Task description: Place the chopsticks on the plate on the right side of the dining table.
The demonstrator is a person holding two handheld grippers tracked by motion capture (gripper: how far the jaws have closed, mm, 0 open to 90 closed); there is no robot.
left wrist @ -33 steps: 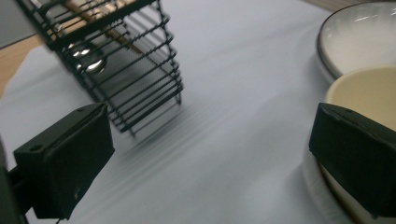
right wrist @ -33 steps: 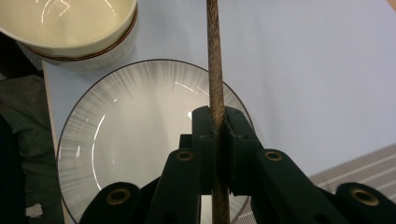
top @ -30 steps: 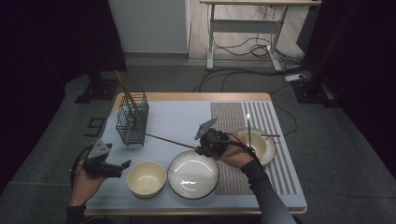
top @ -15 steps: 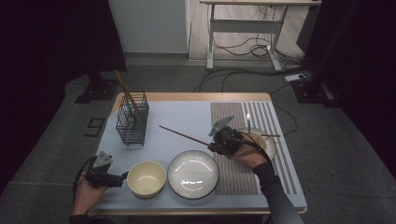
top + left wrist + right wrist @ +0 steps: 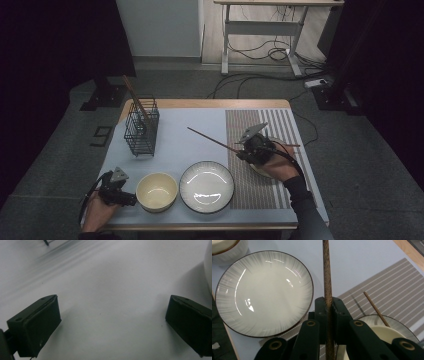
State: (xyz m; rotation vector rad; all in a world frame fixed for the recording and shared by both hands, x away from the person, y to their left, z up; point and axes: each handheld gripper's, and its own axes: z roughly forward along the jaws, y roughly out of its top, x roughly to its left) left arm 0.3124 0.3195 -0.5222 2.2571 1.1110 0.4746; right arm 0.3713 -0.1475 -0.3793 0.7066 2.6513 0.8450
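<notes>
The chopstick point(image 5: 215, 140) is pinched in the right tongs point(image 5: 243, 150) right of frame centre, slanting up-left above the tabletop point(image 5: 190, 125). Judged step: carrying it; next, set-down needs alignment, probably beside the second chopstick point(image 5: 375, 308). The left tongs point(image 5: 131, 199), jaws spread and empty, rest low at lower left beside the bowl point(image 5: 157, 191).

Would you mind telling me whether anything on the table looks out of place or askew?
One thing: a single chopstick lies loose across the rim of the small bowl on the striped mat, while its partner, the other chopstick, is clamped in the right gripper. The plate and cream bowl sit upright and empty.
</notes>
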